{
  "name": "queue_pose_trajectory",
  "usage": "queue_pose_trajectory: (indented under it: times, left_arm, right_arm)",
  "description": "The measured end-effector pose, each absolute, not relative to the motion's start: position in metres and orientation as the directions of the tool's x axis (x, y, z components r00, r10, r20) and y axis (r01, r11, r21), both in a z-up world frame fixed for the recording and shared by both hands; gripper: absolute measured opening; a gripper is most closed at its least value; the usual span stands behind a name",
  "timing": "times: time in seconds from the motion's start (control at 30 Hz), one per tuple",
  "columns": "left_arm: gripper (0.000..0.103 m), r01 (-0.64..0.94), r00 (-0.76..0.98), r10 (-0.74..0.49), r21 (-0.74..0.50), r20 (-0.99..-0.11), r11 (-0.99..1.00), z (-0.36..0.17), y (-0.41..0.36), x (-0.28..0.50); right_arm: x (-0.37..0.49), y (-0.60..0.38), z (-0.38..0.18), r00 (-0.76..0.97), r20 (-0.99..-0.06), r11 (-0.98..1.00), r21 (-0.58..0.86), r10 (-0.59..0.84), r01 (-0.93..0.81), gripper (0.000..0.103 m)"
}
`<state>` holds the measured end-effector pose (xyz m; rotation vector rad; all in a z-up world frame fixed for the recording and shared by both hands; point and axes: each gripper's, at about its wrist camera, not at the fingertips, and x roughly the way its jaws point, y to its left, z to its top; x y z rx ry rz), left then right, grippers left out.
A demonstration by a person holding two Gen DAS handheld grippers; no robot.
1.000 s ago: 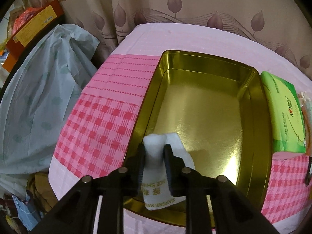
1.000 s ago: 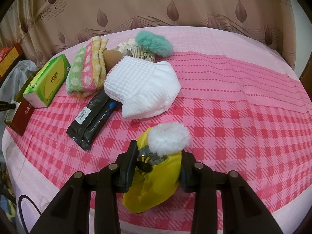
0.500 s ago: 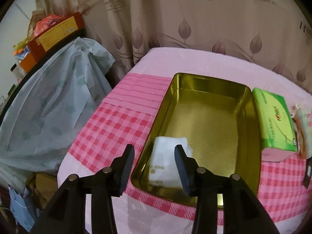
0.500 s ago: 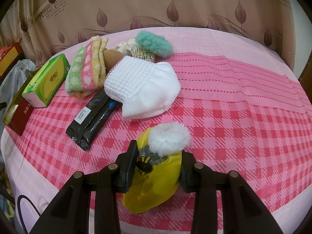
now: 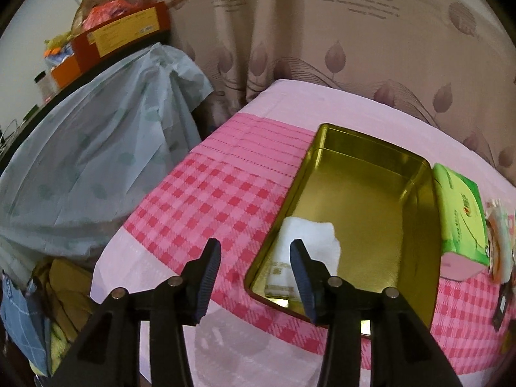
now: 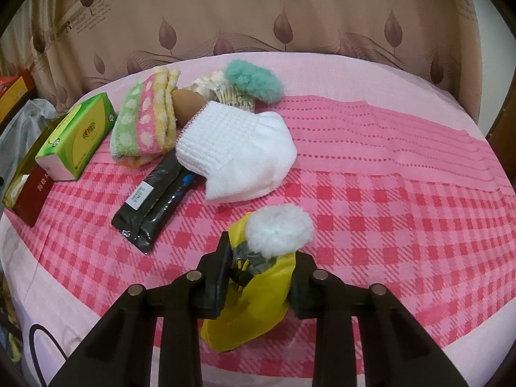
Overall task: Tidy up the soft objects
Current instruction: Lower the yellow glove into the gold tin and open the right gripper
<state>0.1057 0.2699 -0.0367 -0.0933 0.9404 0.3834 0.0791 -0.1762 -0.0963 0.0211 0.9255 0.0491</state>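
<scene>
The table (image 5: pixel 225 200), spread with a pink checked cloth, carries the whole job, and the biggest thing on it at the left end is the gold tin (image 5: pixel 371 148), open and nearly bare. A second ago the left gripper (image 5: pixel 254 277) was clenched on a white tissue pack (image 5: pixel 306 248) low over the near corner of that tin; half a second ago its jaws had parted, and now it stands released, pulled up and back toward the table edge, its fingers wide apart with nothing between them. The pack lies flat inside the tin against the near left wall. That reads as one soft item filed and the left hand free for another.

Just beside the tin's right wall sits a green tissue box (image 5: pixel 458 213), untouched across all three moments. Further right, in the right wrist view, the remaining pile waits: a white knitted hat (image 6: pixel 238 154), a striped dotted towel (image 6: pixel 145 125), a teal fluffy piece (image 6: pixel 253 79) and a black wrapped packet (image 6: pixel 154 200) partly tucked under the hat. None has shifted.

The right gripper (image 6: pixel 261 277) has not moved either: it stays clamped on a yellow pouch with a white pompom (image 6: pixel 258 296), held just over the cloth near the front edge. Judging by that, the pouch is the likely next delivery to the tin, and most of the sorting is still ahead.
</scene>
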Motion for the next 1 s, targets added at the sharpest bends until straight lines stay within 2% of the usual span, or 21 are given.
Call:
queue_pose_trajectory:
  times: [0.3,0.63,1.0]
  left_arm:
    - [0.045,-0.428,0.503,0.299,0.068,-0.811,0.901,-0.04,0.287,0.099]
    - [0.046,-0.545,0.481,0.339,0.028,-0.809,0.838,-0.035,0.318,0.076]
    - [0.046,-0.618,0.446,0.374,0.022,-0.813,0.786,-0.032,0.34,0.063]
  right_arm:
    - [0.101,-0.177,-0.065,0.638,-0.762,0.992,0.039,0.105,-0.117,0.027]
    - [0.137,-0.102,-0.034,0.615,-0.74,0.931,0.041,0.272,-0.362,0.027]
    - [0.155,-0.049,-0.019,0.536,-0.725,0.827,0.083,0.433,-0.556,0.027]
